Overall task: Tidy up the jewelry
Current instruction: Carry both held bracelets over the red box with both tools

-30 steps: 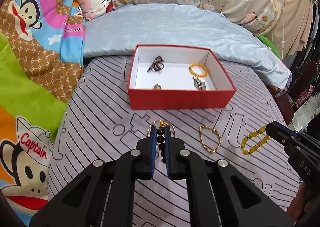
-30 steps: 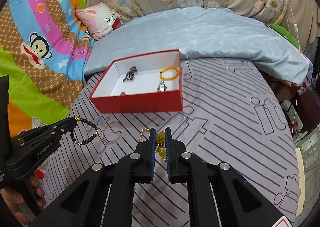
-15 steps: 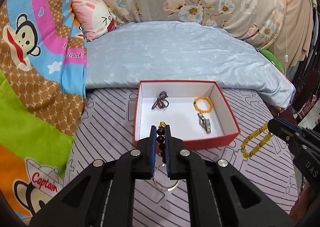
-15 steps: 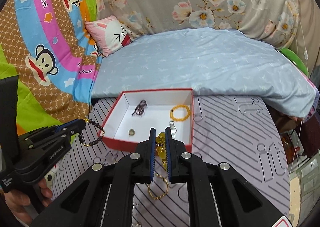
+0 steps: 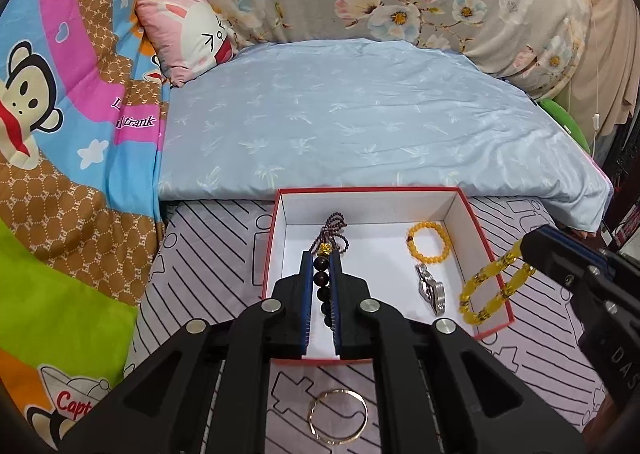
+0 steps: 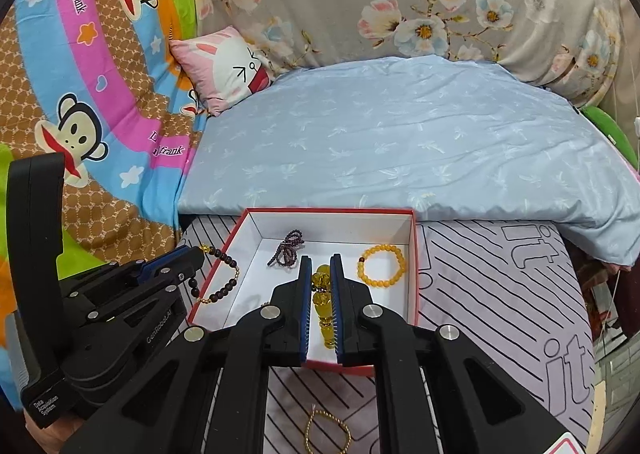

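The left gripper (image 5: 321,258) is hovering over the near-left part of the red box (image 5: 494,254), its fingers (image 5: 306,274) pinching a dark bead bracelet (image 5: 322,286) with a gold charm at the top. The right gripper (image 6: 321,266) is hanging over the near-right part of the box, its fingers (image 6: 335,278) clamping a yellow bead bracelet (image 6: 323,306) that is dangling above the white floor. Lying inside the box are a dark thin bead strand (image 6: 289,248) at the far left, an orange bead bracelet (image 6: 382,266) at the far right, and a silver metal piece (image 5: 431,288) nearer. On the striped bed sheet (image 6: 500,294) near the box are lying a thin gold bangle (image 5: 338,416) and a gold bead chain (image 6: 327,432).
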`<state>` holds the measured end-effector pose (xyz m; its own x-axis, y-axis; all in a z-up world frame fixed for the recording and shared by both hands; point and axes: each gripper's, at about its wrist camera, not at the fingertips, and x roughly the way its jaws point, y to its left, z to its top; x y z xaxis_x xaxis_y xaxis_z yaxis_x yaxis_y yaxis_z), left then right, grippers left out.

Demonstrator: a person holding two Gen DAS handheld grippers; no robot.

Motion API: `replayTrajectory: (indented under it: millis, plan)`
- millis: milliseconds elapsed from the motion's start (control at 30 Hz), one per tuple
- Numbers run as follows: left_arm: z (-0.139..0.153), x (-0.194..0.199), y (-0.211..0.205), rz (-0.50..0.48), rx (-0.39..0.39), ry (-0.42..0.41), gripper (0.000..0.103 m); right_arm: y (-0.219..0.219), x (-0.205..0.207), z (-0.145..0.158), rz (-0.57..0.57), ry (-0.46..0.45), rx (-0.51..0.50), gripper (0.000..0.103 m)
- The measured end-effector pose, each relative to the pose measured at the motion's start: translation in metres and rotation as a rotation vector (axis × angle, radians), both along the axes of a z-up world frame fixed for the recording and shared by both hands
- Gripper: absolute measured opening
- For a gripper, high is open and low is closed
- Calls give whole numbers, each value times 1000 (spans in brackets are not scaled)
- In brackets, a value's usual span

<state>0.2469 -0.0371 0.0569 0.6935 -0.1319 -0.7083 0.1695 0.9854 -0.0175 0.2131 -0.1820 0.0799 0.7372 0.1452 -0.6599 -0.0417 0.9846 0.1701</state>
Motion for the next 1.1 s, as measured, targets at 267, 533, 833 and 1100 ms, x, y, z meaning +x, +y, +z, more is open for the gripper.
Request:
replayTrajectory:
  millis: [267,533,833,1100]
  plan:
    - [-12,34,-6,12,13,14,7,-1,34,-24,-3,48,19,8]
    - [-28,58,-10,19,18,40,7,1,59,-47,4,89,28,8]
    - [-48,75,-13,21,27,70,7,10,77,-67,19,123,10,8]
    - [-60,84,-13,24,32,90,7,11,84,-77,17,138,2,8]
